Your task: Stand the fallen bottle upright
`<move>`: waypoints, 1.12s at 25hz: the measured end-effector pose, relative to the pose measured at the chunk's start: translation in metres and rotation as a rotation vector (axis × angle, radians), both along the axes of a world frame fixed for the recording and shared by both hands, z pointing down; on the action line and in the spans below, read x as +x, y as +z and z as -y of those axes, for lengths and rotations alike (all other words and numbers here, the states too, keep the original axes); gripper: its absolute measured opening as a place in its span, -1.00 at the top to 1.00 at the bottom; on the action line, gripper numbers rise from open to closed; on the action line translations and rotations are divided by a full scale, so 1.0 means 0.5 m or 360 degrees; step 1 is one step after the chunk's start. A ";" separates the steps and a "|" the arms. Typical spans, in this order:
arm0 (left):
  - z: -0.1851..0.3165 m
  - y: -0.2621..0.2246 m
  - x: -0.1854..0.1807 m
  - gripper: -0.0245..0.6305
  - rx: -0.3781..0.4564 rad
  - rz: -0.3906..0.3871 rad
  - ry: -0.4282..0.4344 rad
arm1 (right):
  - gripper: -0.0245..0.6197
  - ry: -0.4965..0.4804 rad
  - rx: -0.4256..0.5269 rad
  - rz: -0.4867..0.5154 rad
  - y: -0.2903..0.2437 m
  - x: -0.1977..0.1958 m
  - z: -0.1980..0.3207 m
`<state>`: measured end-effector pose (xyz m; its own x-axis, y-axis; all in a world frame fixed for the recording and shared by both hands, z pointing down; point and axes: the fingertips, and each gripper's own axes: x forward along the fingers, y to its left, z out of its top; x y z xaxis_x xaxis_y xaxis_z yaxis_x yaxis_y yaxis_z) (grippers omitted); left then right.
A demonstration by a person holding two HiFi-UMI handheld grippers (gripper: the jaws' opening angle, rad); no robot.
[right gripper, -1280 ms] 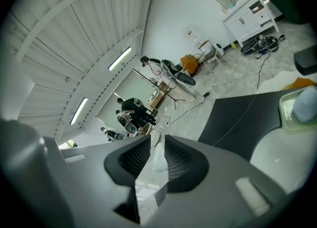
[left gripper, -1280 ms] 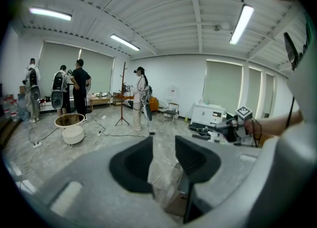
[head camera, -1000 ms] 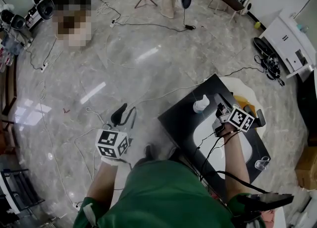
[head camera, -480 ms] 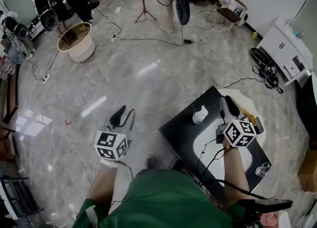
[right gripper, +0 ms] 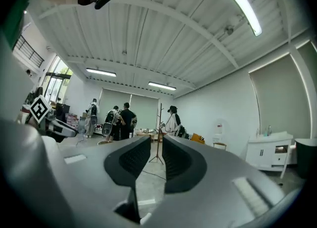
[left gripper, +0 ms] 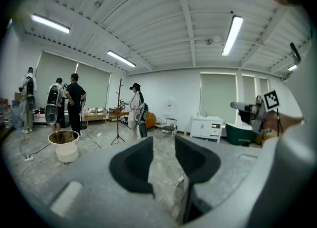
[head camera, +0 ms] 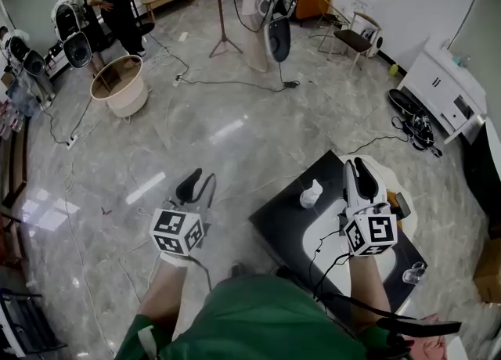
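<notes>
Holding right gripper (head camera: 357, 171) beside upright bottle (head camera: 311, 192) near far edge of table (head camera: 274, 206), left gripper (head camera: 199, 183) off-table, both claws parted, empty, glass (head camera: 411, 275) sitting near right corner.

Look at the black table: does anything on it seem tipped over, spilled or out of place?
Nothing stands out. The white bottle stands upright on the black table, with no spill visible around it.

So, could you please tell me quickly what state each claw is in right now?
Left claw: open, nothing between its jaws.
Right claw: open, nothing between its jaws.
</notes>
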<state>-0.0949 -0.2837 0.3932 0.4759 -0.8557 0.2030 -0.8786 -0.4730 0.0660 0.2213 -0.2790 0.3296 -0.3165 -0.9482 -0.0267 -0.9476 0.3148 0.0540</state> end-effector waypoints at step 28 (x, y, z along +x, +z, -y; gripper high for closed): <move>0.015 0.001 0.039 0.55 0.0006 -0.0071 0.0075 | 0.70 0.0059 0.0064 -0.0045 0.014 -0.008 -0.076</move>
